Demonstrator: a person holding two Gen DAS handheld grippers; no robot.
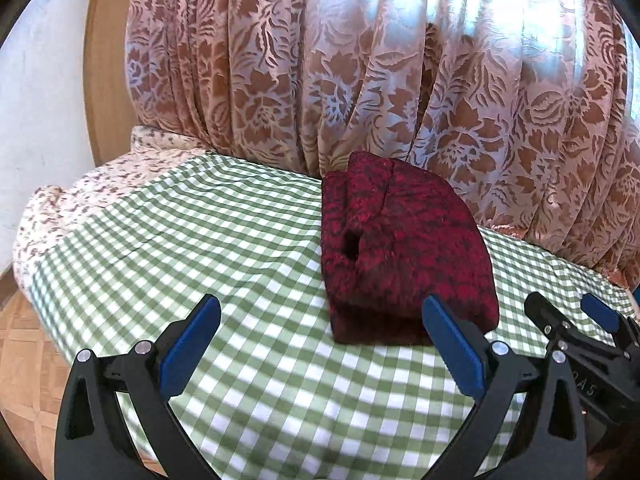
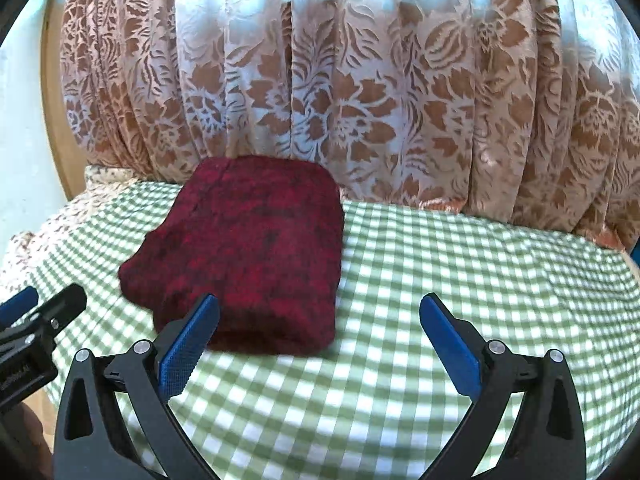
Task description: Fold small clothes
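Note:
A dark red patterned garment (image 1: 404, 248) lies folded into a thick rectangle on the green checked cloth (image 1: 200, 248). It also shows in the right wrist view (image 2: 256, 252). My left gripper (image 1: 320, 316) is open and empty, just in front of the garment's near edge, its right fingertip close to the garment's near right corner. My right gripper (image 2: 320, 316) is open and empty, its left fingertip over the garment's near edge. The right gripper shows at the right edge of the left wrist view (image 1: 572, 312), and the left gripper at the left edge of the right wrist view (image 2: 48, 300).
A floral pink and brown curtain (image 1: 400, 80) hangs right behind the table. A beige floral cloth (image 1: 80, 200) hangs off the left end. A wooden frame (image 1: 104, 60), white wall and parquet floor (image 1: 24, 372) lie to the left.

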